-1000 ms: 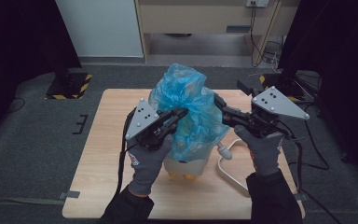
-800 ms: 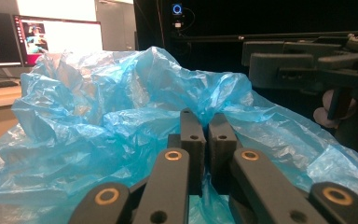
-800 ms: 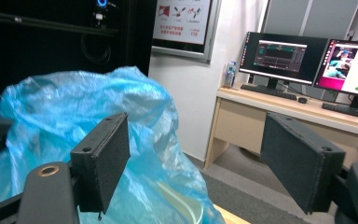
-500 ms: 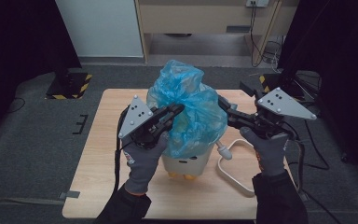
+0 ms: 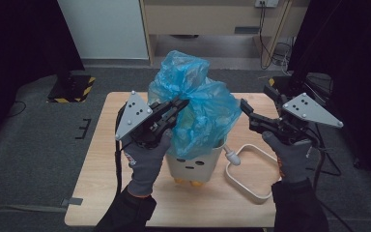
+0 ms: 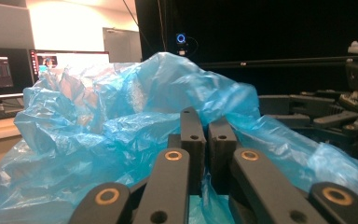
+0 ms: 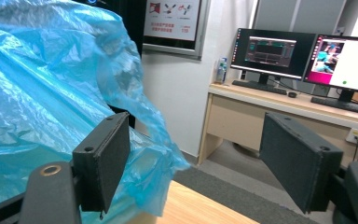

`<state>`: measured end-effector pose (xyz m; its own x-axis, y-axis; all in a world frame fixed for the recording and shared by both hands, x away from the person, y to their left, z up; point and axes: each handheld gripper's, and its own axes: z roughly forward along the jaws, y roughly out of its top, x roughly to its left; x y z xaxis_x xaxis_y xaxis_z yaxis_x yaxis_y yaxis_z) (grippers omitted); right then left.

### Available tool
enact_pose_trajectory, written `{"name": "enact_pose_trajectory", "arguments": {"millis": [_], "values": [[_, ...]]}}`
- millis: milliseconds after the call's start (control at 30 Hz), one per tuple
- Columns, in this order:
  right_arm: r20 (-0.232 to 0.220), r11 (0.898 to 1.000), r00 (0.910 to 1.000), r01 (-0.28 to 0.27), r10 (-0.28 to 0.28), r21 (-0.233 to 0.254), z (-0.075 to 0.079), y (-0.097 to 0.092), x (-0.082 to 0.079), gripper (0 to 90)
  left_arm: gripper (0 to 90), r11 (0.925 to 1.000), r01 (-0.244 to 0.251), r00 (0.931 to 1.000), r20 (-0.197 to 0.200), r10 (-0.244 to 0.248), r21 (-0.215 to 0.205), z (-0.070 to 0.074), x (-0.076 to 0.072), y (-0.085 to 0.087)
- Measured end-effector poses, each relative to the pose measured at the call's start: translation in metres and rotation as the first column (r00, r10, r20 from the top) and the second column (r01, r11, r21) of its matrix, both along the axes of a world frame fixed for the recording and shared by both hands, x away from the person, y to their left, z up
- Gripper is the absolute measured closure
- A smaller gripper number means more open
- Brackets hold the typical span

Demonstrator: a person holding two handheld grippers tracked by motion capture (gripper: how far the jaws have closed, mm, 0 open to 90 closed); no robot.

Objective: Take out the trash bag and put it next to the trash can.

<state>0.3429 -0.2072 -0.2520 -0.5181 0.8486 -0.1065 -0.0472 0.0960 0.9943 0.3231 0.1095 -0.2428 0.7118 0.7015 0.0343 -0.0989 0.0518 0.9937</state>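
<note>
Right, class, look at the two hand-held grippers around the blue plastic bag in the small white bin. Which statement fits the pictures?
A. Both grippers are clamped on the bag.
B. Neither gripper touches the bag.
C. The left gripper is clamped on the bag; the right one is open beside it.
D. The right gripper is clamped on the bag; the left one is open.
C: the left hand-held gripper pinches the blue plastic bag between closed jaws, while the right hand-held gripper stands wide open, nothing between its jaws.
</note>
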Motion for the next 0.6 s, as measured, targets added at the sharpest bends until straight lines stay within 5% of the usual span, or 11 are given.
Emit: {"name": "enact_pose_trajectory", "arguments": {"millis": [167, 600], "values": [[0.018, 0.998, 0.9998, -0.011, 0.010, 0.058, -0.002, -0.010, -0.002, 22.8, 87.4, 1.0000, 0.000, 1.0000, -0.006, 0.000, 0.005, -0.002, 0.003, -0.004], [0.043, 0.997, 0.9990, 0.009, -0.012, 0.082, 0.000, -0.019, -0.005, 20.1, 87.5, 0.9991, 0.005, 0.9998, -0.018, -0.004, 0.043, -0.007, 0.005, -0.016]]}}
